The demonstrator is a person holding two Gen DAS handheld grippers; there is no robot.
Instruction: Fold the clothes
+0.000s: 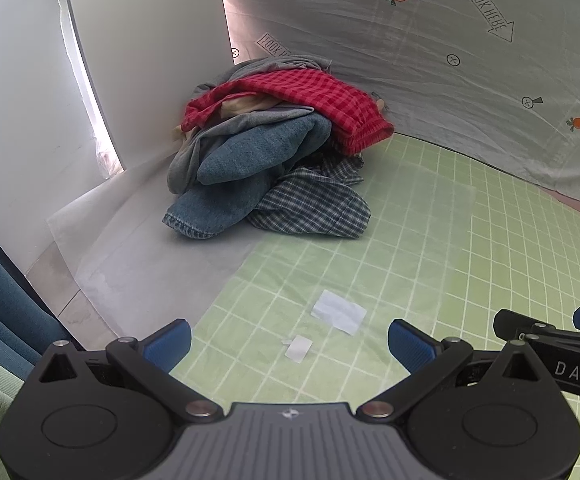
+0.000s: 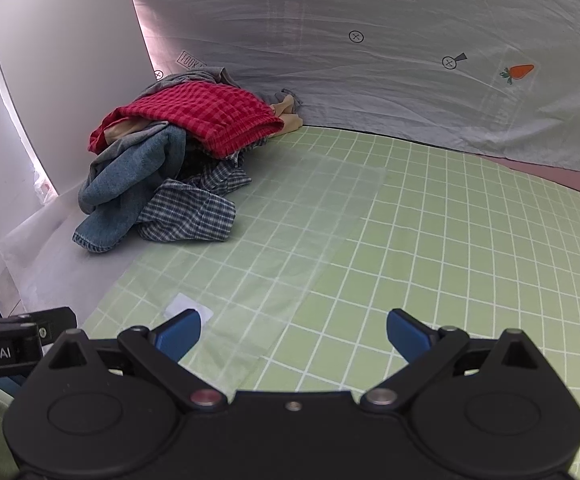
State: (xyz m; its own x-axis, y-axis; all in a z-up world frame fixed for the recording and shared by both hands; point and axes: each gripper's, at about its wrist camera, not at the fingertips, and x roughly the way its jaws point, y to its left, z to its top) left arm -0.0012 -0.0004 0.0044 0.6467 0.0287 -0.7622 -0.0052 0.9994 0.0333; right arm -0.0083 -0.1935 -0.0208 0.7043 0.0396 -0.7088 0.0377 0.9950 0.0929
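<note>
Blue-padded fingers of the left gripper (image 1: pixel 290 344) stand spread wide over the green grid mat (image 1: pixel 430 264), holding nothing, and the right gripper (image 2: pixel 294 334) hangs just beside it, equally spread and empty. Two small white paper scraps (image 1: pixel 340 312) lie on the mat just ahead of the left one. From the left wrist view the heap of clothes (image 1: pixel 265 152) sits at about 12 o'clock, well apart from both grippers, pushed into the corner where the white panel (image 1: pixel 141 60) meets the printed backdrop sheet (image 1: pixel 430 60); from the right wrist it lies at about 10 o'clock. All of it is crumpled, none folded flat. On top lies a red checked garment (image 1: pixel 322 100), soft and light by the look of it, with a gathered edge at its right end that seems the easiest place to pinch. Beneath it a blue denim piece (image 1: pixel 241 164) looks heavier and stiffer; its stitched hem at the front of the heap would give a firm hold. Nearest the mat a dark plaid shirt (image 1: pixel 314 204) appears thin and limp, likely to drag its neighbours if pulled. Grey and beige cloth shows underneath. No container is in view.
</note>
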